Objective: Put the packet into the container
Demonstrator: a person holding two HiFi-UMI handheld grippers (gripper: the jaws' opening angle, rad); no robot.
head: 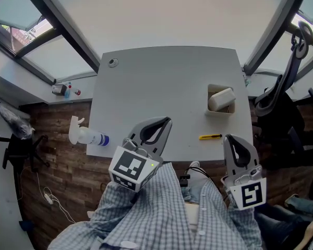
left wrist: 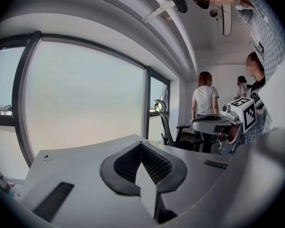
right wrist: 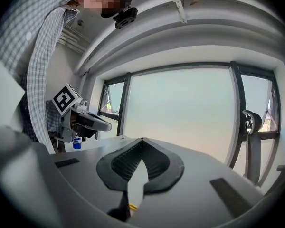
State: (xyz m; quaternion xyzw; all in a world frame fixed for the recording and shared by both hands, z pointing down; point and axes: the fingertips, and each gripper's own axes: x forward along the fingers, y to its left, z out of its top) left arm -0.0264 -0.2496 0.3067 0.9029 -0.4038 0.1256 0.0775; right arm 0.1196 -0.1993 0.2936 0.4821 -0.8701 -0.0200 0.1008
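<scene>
Both grippers are closed and hold nothing. The left gripper [head: 165, 121] has its jaws meeting at the tips over the table's near edge. The right gripper [head: 231, 138] is likewise shut tip to tip at the near right corner.

The white packet [head: 221, 98] already lies in the beige container [head: 214, 112], tilted, with one end rising past the rim. The container stands on the right part of the white table [head: 161, 82], close to its right edge and well apart from both grippers. A yellow utility knife [head: 211, 137] lies on the tabletop just in front of the container, between it and the right gripper.

A round cable cap [head: 112, 62] sits at the far left corner of the table. A white spray bottle [head: 86, 135] with a blue label is by the table's left edge, over the wooden floor [head: 68, 171]. A black office chair [head: 281, 100] stands past the table's right side. Checked shirt sleeves [head: 161, 212] fill the bottom of the head view.
</scene>
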